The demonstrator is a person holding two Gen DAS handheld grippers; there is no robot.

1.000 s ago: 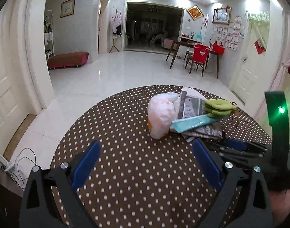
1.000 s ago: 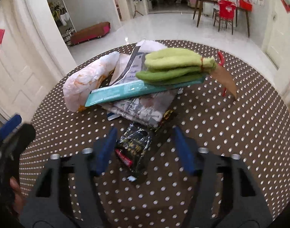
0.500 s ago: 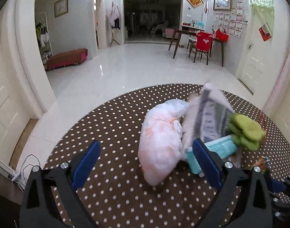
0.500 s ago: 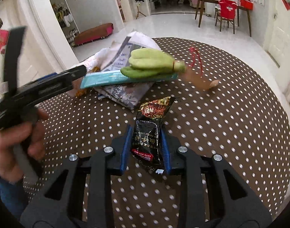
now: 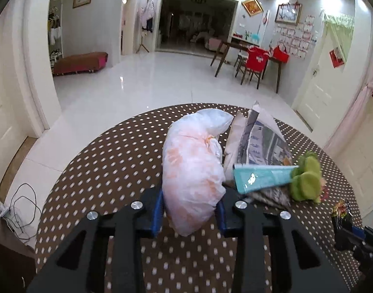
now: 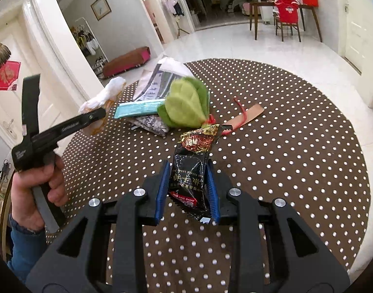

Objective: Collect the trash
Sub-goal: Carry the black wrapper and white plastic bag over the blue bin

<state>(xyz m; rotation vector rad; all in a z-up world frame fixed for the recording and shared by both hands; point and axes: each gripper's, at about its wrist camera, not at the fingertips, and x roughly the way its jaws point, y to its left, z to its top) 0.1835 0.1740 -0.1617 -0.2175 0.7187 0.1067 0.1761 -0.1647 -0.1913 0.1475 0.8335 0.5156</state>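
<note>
- A round table (image 5: 93, 171) is seen draped in brown cloth dotted with white; everything below is placed relative to that table.
- The left gripper (image 5: 190, 210) has just been closing, and a bulging white plastic bag (image 5: 193, 168) with orange blotches is now pinched between its blue pads near the table's middle, the crinkled film squeezed in at both sides.
- Just right of the bag, a folded newspaper (image 5: 264, 141) is propped up with glossy printed pages, and a flat teal packet (image 5: 262, 177) is laid across it.
- At the packet's far end, a soft green felt-like bundle (image 5: 306, 178) is seen, blurred.
- The right gripper (image 6: 187, 188) is clamped on a black foil snack wrapper (image 6: 192, 171), shiny and creased, with a crumpled red-and-gold top; its lower end hangs above the cloth between the pads.
- Only in the right wrist view: a hand (image 6: 37, 195) wrapped around the left gripper's black handle at the table's left edge, a denim sleeve below it, and a tan strip with a red cord (image 6: 245, 114) lying flat behind the wrapper.
- Only in the left wrist view: the bag's full rounded bulk, and the wrapper reduced to a small glint at the table's right edge.
</note>
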